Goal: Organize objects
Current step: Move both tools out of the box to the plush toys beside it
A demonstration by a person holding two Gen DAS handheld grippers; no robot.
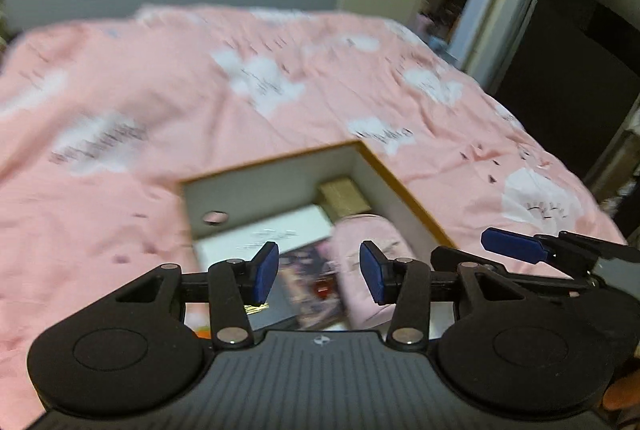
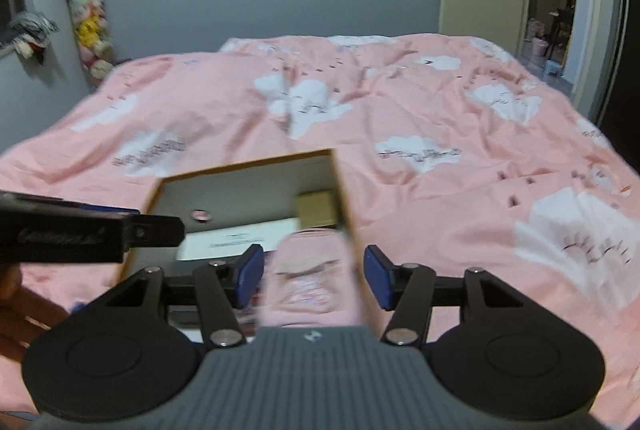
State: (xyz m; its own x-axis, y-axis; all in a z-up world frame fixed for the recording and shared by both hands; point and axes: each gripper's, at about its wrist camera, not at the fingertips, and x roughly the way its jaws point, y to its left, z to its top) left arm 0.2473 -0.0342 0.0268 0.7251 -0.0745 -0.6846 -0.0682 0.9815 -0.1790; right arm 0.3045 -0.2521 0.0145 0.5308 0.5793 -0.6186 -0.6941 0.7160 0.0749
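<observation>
While both views are smeared by motion, the layout reads clearly enough: an open cardboard box (image 1: 404,190) sits on a bed covered by a pink duvet with white cloud prints (image 1: 160,78).

Inside the box, a small tan carton (image 1: 345,195) stands in the far right corner, a white flat box (image 1: 272,230) lies along the far side with a picture-covered booklet or case (image 1: 310,282) just in front of it, and a pink pouch (image 1: 370,266) lies lengthwise along the right wall. A round hole pierces the box's far wall, left of centre.

The left claw (image 1: 318,272) hovers over the near part of the box, its blue pads (image 1: 266,272) spread apart with nothing between them; the booklet and the pouch's left edge show through the gap. The right claw (image 2: 314,276) is likewise spread, above the pink pouch (image 2: 310,278), which fills the gap between its pads; whether the pads touch it I cannot tell, though they appear to stand clear of it. The box's right wall (image 2: 346,214) runs just beside that pouch.

Each claw shows at the edge of the other's view, so they sit side by side, near each other.
</observation>
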